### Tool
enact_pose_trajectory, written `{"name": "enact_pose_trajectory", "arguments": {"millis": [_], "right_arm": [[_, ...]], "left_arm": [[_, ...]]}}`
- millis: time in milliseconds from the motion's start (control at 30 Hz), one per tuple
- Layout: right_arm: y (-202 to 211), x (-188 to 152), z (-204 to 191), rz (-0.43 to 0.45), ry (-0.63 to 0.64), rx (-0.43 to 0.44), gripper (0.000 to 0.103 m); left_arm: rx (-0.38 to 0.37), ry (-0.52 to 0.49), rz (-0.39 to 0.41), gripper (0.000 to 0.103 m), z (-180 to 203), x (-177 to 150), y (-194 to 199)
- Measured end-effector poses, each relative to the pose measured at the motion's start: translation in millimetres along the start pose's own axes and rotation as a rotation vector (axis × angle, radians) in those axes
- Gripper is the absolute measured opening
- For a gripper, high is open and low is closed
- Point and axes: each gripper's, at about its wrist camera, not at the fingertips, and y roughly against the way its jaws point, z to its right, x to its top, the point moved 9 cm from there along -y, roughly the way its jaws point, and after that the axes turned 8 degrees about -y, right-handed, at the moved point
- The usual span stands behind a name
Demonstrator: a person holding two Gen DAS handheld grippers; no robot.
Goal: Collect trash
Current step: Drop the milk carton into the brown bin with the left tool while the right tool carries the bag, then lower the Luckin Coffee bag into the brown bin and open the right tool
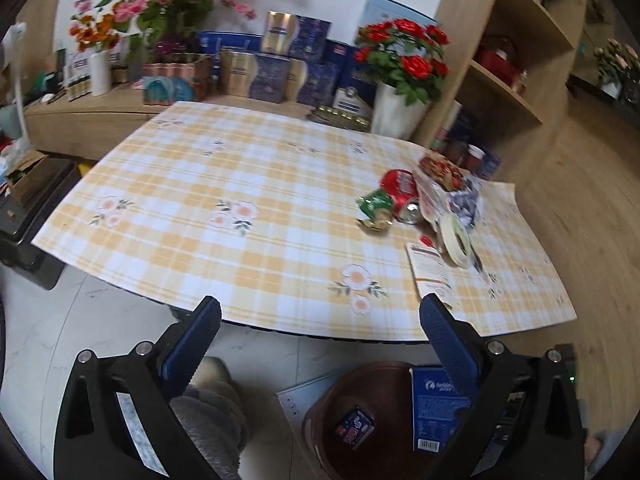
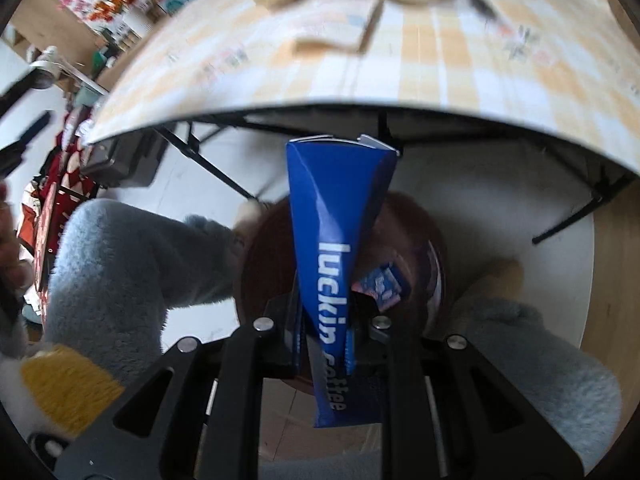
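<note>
My right gripper is shut on a blue "luckin coffee" box and holds it over a brown round bin on the floor under the table edge. The box and the bin also show in the left wrist view, with a small blue-red packet lying in the bin. My left gripper is open and empty, just off the table's near edge. On the yellow-checked table lie a red can, a green wrapper, a tape roll, a paper card and crumpled wrappers.
Flower vases and blue gift boxes stand behind the table. A wooden shelf rises at the right. My grey-trousered legs flank the bin. Black table legs run beneath the tabletop.
</note>
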Motion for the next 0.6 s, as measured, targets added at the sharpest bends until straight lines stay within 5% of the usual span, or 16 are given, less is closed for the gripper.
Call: {"name": "enact_pose_trajectory", "arguments": {"millis": [200, 500, 533, 600], "right_arm": [[-46, -6, 13, -0.114, -0.055, -0.045, 0.018], [-61, -2, 30, -0.136, -0.112, -0.087, 0.018], [-61, -1, 31, -0.133, -0.118, -0.079, 0.021], [-56, 1, 31, -0.12, -0.136, -0.05, 0.051]], "left_arm": [[0.01, 0.015, -0.012, 0.097, -8, -7, 0], [0.017, -0.004, -0.016, 0.097, -3, -9, -3], [0.018, -0.004, -0.019, 0.097, -3, -10, -4], [0.019, -0.006, -0.027, 0.097, -2, -11, -5]]}}
